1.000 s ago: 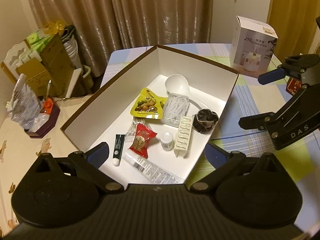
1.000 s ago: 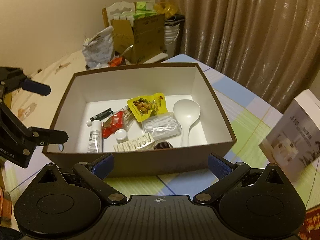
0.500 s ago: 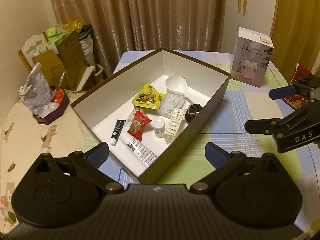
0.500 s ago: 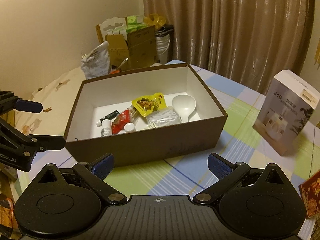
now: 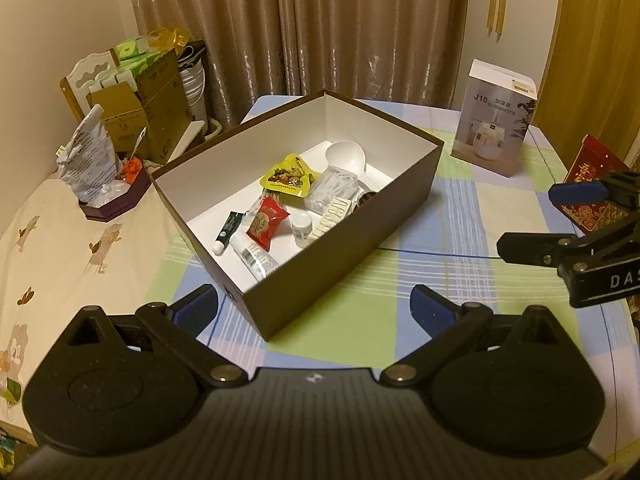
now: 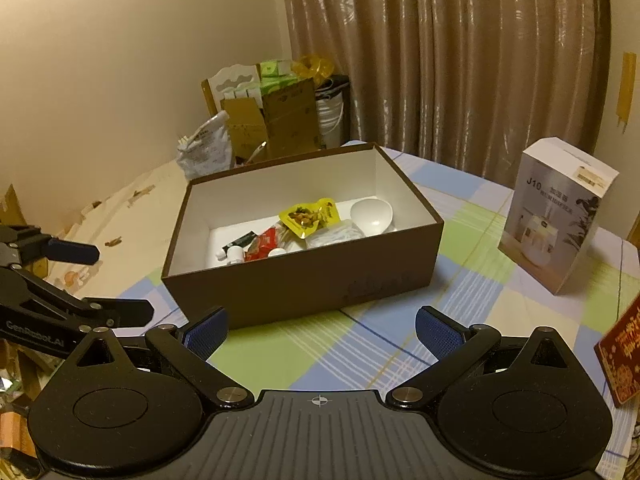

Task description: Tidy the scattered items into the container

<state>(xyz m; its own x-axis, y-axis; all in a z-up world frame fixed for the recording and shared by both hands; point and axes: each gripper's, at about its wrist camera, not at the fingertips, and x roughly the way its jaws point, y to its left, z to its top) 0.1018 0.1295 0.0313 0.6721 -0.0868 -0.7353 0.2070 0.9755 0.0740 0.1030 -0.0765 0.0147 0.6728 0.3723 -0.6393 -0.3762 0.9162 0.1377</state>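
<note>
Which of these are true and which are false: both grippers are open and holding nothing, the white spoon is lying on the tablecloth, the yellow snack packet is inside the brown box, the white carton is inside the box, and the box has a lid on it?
1. Both grippers are open and empty. True: the left gripper and right gripper have spread jaws with nothing between them.
2. The white spoon lies on the tablecloth. False: it is inside the brown box, at its far end.
3. The yellow snack packet is inside the box. True.
4. The white carton is inside the box. False: it stands upright on the tablecloth, apart from the box.
5. The box has a lid on. False: it is open on top.
</note>
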